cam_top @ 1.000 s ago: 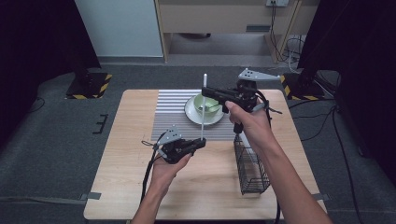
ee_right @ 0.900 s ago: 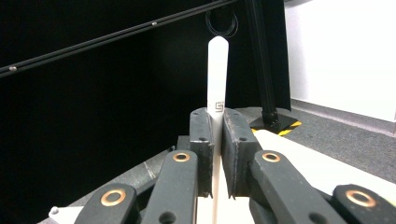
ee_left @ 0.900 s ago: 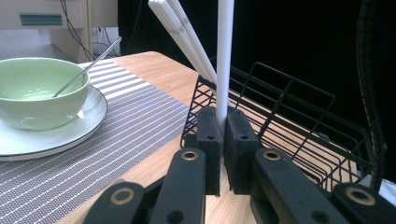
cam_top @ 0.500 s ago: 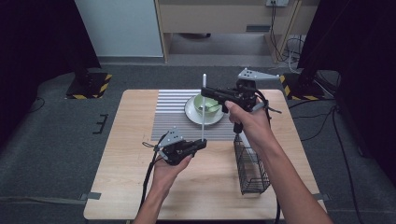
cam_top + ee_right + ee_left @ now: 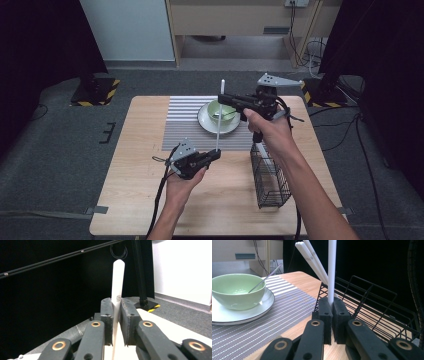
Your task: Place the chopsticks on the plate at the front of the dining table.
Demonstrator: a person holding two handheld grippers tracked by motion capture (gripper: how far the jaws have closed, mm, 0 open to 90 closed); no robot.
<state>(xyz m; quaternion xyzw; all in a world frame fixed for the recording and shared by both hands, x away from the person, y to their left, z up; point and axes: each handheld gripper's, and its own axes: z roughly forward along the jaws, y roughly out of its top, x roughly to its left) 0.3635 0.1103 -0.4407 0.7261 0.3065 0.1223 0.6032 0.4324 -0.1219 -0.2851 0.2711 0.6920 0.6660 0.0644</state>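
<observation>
Unmoved since earlier: one white chopstick [image 5: 219, 114] upright beside the green bowl [image 5: 220, 111], left gripper [image 5: 216, 152] clamped on its lower end, right gripper [image 5: 223, 97] closed near its top.

High view looks down; both close views share the chopstick [image 5: 332, 270].
</observation>
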